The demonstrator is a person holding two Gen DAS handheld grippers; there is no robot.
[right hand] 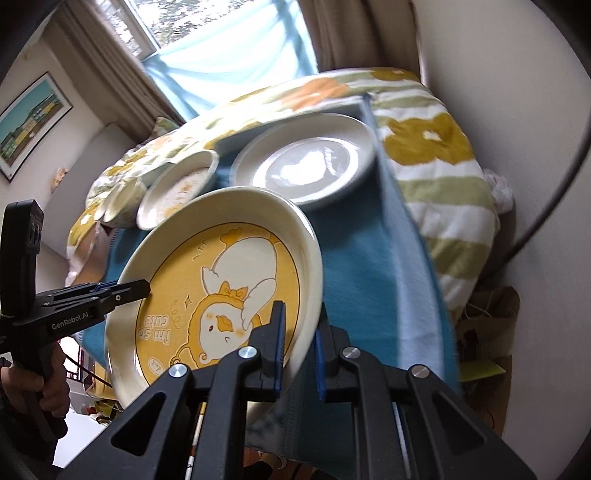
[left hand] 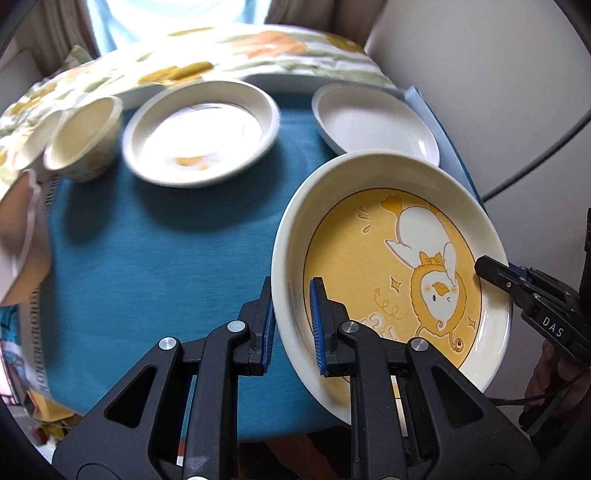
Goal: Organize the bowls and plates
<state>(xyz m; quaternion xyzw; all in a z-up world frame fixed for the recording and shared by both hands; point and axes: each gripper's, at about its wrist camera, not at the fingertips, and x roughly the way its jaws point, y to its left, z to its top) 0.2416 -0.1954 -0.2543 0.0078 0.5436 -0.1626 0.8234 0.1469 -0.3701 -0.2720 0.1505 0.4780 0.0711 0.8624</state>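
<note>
A cream plate with a yellow duck picture (left hand: 369,240) hangs tilted above the teal cloth (left hand: 147,240), held by both grippers. My left gripper (left hand: 291,306) is shut on its near left rim. My right gripper (left hand: 480,266) clamps the opposite rim. In the right wrist view the same plate (right hand: 229,266) fills the middle, with my right gripper (right hand: 299,339) shut on its lower right rim and my left gripper (right hand: 146,288) biting the left rim. A hand (right hand: 40,384) holds the left gripper's handle.
On the cloth behind stand a cream plate with orange marks (left hand: 201,133), a plain white plate (left hand: 376,125) and small bowls (left hand: 83,138) at the left. A flowered blanket (right hand: 436,147) lies behind and to the right, and a window (right hand: 207,22) beyond it.
</note>
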